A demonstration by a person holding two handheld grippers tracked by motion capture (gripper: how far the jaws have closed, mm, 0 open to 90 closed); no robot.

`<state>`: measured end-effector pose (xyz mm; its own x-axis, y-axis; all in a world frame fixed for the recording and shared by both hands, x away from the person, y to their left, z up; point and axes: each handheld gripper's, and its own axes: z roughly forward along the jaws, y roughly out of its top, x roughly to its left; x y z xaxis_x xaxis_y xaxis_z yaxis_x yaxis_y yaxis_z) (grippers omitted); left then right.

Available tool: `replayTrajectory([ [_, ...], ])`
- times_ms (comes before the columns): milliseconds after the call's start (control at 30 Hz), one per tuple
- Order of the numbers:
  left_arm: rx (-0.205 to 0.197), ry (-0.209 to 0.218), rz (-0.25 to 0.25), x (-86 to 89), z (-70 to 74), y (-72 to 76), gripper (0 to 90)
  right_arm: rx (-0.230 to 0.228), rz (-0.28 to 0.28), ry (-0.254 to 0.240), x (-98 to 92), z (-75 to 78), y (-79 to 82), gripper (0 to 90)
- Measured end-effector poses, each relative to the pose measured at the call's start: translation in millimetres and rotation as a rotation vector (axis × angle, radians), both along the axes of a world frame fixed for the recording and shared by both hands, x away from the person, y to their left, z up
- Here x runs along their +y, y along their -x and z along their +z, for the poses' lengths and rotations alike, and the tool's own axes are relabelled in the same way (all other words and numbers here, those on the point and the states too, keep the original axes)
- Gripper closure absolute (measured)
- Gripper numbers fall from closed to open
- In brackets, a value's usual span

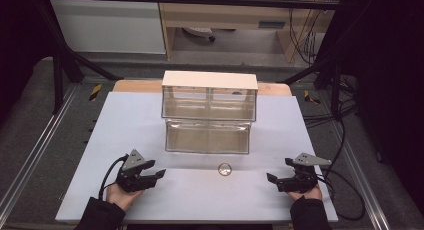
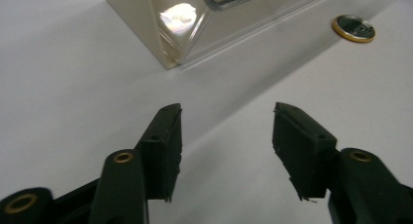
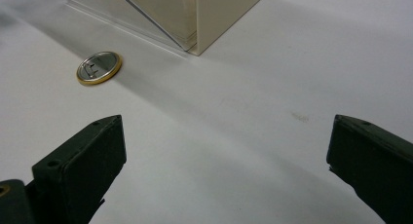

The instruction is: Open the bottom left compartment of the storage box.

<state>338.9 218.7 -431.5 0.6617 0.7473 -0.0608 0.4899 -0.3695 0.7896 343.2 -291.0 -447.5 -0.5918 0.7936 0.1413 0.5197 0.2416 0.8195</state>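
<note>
1. At centre of white table (image 1: 125,120): clear plastic drawer cabinet (image 1: 209,96) with cream top; lower drawer (image 1: 207,136) pulled out toward near side, nothing visible inside.
2. Just near of drawer, flat on table: round pin badge (image 1: 224,169), back up, shiny metal with gold rim, between both grippers, touching neither.
3. Near left: left gripper (image 1: 156,174), held low, pointing right; jaws partly apart, nothing between.
4. Near right: right gripper (image 1: 278,176), pointing left; black jaws wide apart, empty.
</note>
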Motion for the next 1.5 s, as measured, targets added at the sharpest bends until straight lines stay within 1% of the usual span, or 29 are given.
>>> replayTrajectory([
  [133,0.012,0.012,-0.009,-7.0,-0.4,1.4,54.7,-0.002,0.0,0.001,-0.3,0.2,0.1,1.5],
  [167,0.014,0.013,-0.011,-9.9,-0.4,2.1,54.7,-0.002,0.0,0.001,-0.3,0.2,0.1,1.5],
  [200,0.015,0.013,-0.014,-12.2,-0.3,2.5,58.8,-0.003,-0.002,0.002,-0.4,0.4,0.3,1.5],
  [300,0.01,0.015,-0.017,-20.9,0.7,3.2,65.1,-0.002,-0.003,0.005,-0.5,0.4,0.5,1.5],
  [333,0.01,0.015,-0.017,-20.9,0.7,3.2,67.0,-0.002,-0.002,0.005,-0.5,0.5,0.5,1.5],
  [367,0.012,0.019,-0.018,-23.1,0.9,3.2,67.0,-0.002,-0.002,0.005,-0.5,0.5,0.5,1.5],
  [433,0.01,0.022,-0.022,-28.1,1.5,2.4,72.3,-0.003,-0.003,0.004,-0.5,0.4,0.4,1.5],
  [533,0.012,0.028,-0.024,-32.2,2.1,1.7,75.6,-0.002,-0.002,0.005,-0.6,0.5,0.5,1.5],
  [600,0.009,0.024,-0.027,-35.2,3.2,0.9,77.8,-0.002,-0.002,0.005,-0.4,0.5,0.5,1.5],
  [633,0.009,0.024,-0.025,-36.6,3.9,0.5,77.8,-0.002,-0.002,0.005,-0.4,0.5,0.5,1.5],
  [667,0.005,0.032,-0.018,-38.2,5.2,-1.0,80.3,0.001,-0.003,0.004,-0.1,0.3,0.6,1.5],
  [800,0.003,0.039,-0.013,-40.4,7.0,-4.4,84.5,-0.001,-0.002,0.005,0.0,0.0,0.3,1.5],
  [833,0.0,0.046,-0.01,-41.5,7.3,-5.4,85.5,-0.001,-0.002,0.005,0.1,-0.1,0.3,1.5],
  [867,-0.002,0.044,-0.009,-42.4,7.9,-6.3,85.5,-0.001,-0.002,0.005,0.1,-0.1,0.3,1.5],
  [933,-0.012,0.039,-0.007,-44.2,9.3,-7.9,88.4,-0.002,0.0,0.009,-0.1,-0.3,0.1,1.5],
  [1000,-0.015,0.047,0.0,-45.6,10.4,-9.7,88.9,-0.001,-0.001,0.008,0.0,-0.3,0.2,1.5],
  [1133,-0.026,0.037,0.005,-49.4,11.1,-14.3,89.1,0.0,-0.002,0.007,0.4,-0.4,0.1,1.5],
  [1267,-0.034,0.036,0.006,-53.2,10.4,-18.2,89.1,0.0,-0.002,0.007,0.3,-0.4,0.1,1.5],
  [1467,-0.046,0.043,0.013,-55.7,8.8,-20.4,89.1,0.001,-0.001,0.007,0.4,-0.4,0.0,1.5],
  [1500,-0.052,0.053,0.017,-56.0,8.4,-20.8,89.2,0.003,-0.003,0.005,0.5,-0.4,0.1,1.5],
])
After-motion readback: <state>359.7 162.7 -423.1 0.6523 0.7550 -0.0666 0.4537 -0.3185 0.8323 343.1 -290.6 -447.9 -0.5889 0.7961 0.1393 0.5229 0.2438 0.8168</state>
